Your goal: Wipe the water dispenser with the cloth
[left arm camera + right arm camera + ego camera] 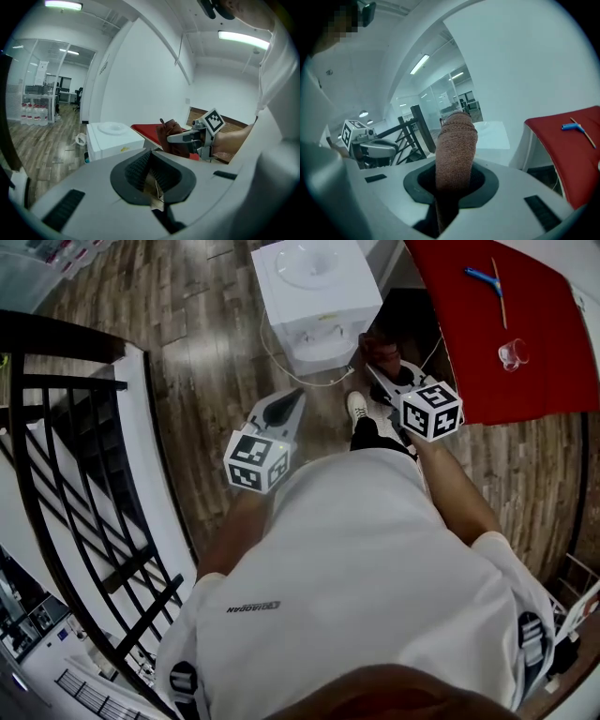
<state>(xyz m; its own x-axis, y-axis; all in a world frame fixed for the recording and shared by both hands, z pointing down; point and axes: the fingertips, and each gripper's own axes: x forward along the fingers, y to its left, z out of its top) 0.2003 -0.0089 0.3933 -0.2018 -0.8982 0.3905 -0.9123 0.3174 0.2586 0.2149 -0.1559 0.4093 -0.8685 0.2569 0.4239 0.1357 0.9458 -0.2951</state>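
Head view: the water dispenser point(319, 296) lies at eleven o'clock from the right gripper point(375, 369), which clamps the cloth point(376, 346); the left gripper point(294, 398) is closed and empty.

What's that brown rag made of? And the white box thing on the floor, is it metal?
The cloth looks like soft knitted or woven fabric, matte reddish-brown; a fine ribbed texture shows across its surface. The water dispenser looks like smooth white plastic with a slight sheen, going by its rounded, moulded top. Painted metal can't be ruled out from here.
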